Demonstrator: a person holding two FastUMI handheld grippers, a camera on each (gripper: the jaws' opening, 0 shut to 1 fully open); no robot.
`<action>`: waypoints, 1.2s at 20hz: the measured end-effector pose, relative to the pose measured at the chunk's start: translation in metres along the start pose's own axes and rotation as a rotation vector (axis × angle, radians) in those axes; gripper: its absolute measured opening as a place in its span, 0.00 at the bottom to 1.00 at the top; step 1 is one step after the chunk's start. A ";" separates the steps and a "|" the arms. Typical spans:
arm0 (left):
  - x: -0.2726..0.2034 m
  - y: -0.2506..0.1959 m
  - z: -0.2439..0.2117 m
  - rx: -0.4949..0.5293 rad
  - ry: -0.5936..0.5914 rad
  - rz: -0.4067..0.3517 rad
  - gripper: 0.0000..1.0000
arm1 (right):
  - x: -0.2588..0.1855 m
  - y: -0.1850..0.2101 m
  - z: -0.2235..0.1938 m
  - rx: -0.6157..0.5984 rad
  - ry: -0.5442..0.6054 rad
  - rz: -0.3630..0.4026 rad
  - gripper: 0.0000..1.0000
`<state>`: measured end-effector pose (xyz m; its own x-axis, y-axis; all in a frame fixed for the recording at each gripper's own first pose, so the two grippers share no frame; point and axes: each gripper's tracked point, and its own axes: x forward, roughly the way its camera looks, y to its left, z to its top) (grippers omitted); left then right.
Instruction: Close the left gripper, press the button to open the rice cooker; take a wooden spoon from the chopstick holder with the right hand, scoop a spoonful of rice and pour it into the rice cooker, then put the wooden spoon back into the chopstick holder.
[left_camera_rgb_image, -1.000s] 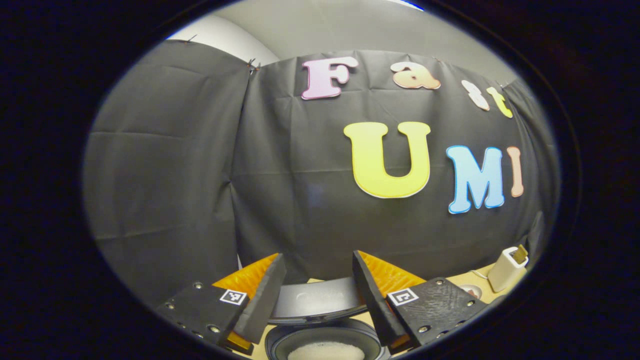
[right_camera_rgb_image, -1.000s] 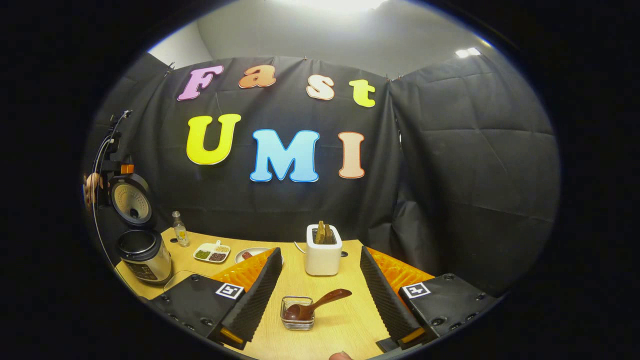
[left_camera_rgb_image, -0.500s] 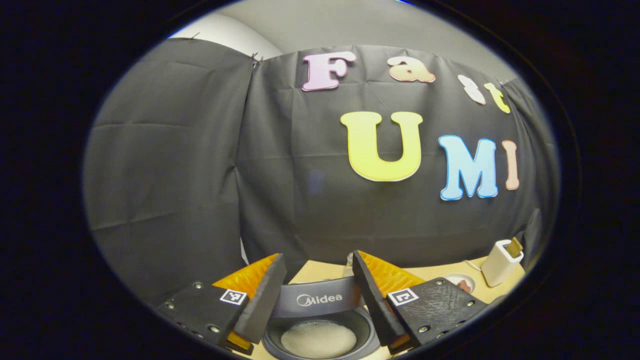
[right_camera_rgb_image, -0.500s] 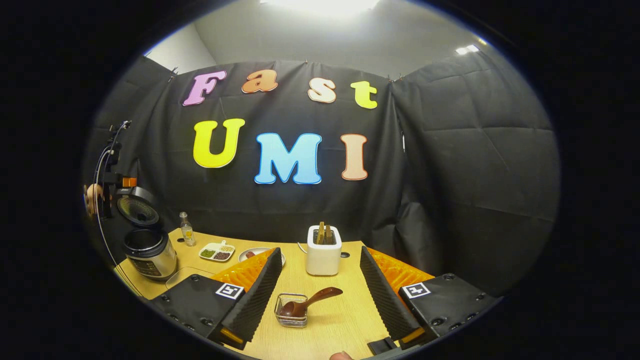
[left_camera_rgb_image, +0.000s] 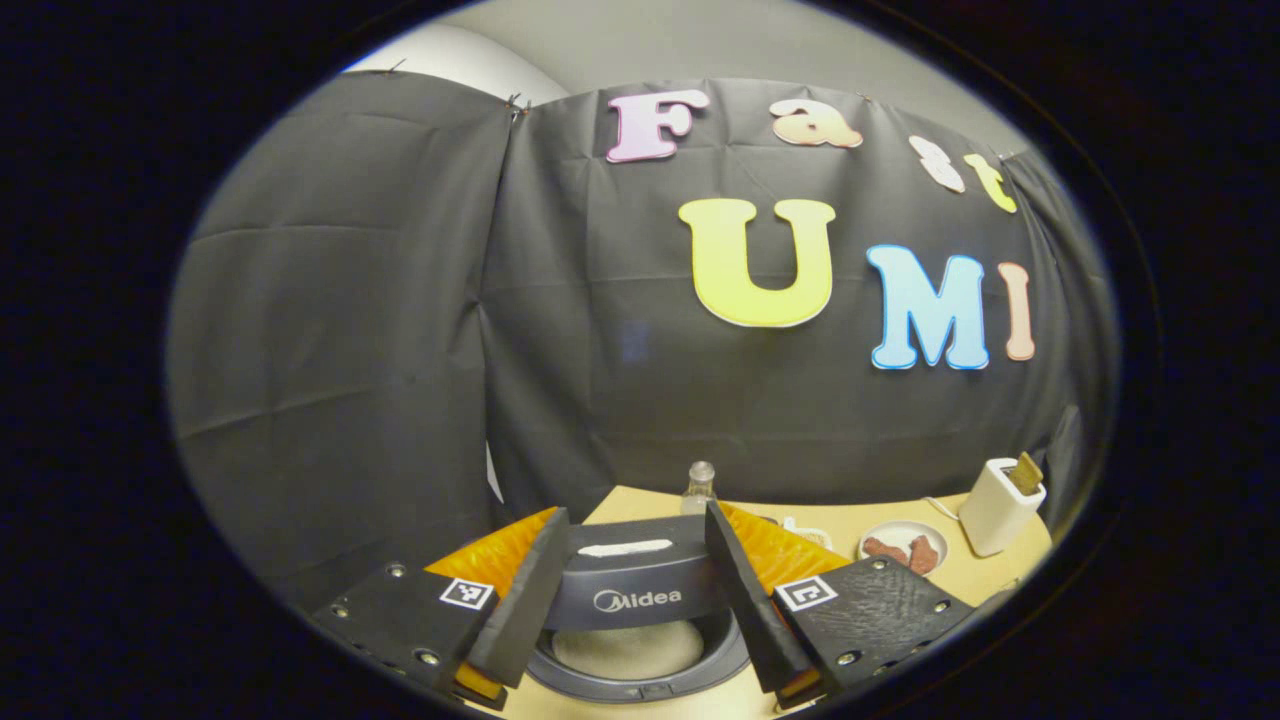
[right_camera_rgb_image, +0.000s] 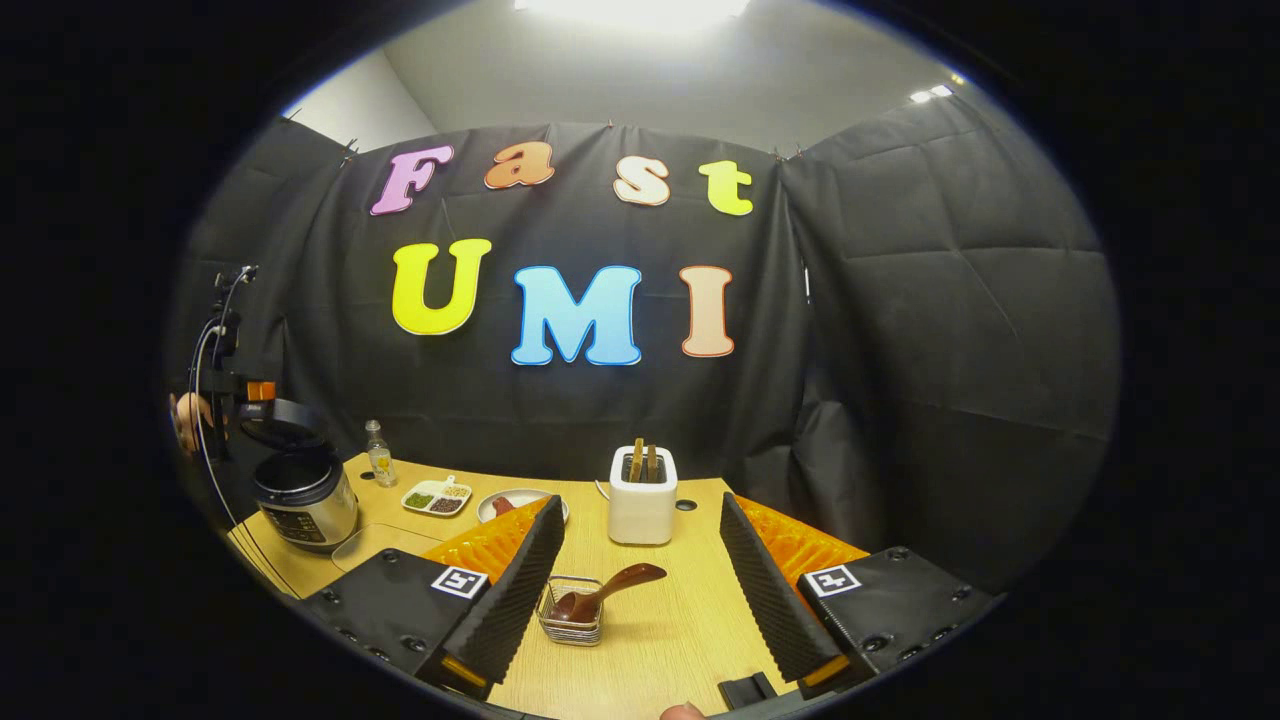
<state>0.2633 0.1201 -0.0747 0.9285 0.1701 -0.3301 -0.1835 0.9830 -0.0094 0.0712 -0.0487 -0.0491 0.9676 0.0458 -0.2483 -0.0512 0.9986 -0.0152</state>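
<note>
- Rice cooker (left_camera_rgb_image: 636, 600): in the left gripper view it sits just below the left gripper (left_camera_rgb_image: 632, 600), whose 2 fingers stand apart on either side of the dark plastic lid, holding nothing. The lid looks partly lowered over the round pot, and pale rice (left_camera_rgb_image: 628, 650) shows underneath. Beyond it a small glass bottle (left_camera_rgb_image: 699, 485) stands near the far edge of the tabletop (left_camera_rgb_image: 830, 520), and a plate (left_camera_rgb_image: 903, 547) and a white toaster (left_camera_rgb_image: 1000, 505) are toward the right edge.
- Wooden spoon (right_camera_rgb_image: 600, 593): in the right gripper view it lies in the wire chopstick holder (right_camera_rgb_image: 570, 610), bowl down, handle slanting up to the right, near the front edge of the tabletop. The right gripper (right_camera_rgb_image: 640, 590) is wide open and empty above it.
- Handling, I judge: the spoon is light, stiff and smooth, so the free handle is the best place to pinch; the wire holder is light and may slide.
- The cooker (right_camera_rgb_image: 305, 497) stands at the left edge, with a shiny metal body.
</note>
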 end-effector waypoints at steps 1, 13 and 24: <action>-0.003 -0.002 -0.007 0.001 0.008 0.001 0.84 | -0.001 -0.001 -0.001 0.000 0.001 0.003 0.99; -0.017 -0.009 -0.083 0.014 0.094 0.027 0.87 | -0.015 -0.017 -0.010 -0.009 0.012 0.002 0.99; -0.013 -0.011 -0.128 0.037 0.135 0.048 0.87 | -0.018 -0.024 -0.015 -0.020 0.028 -0.022 0.99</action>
<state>0.2118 0.0977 -0.1907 0.8665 0.2090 -0.4534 -0.2127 0.9761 0.0434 0.0508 -0.0741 -0.0589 0.9613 0.0225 -0.2747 -0.0347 0.9986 -0.0399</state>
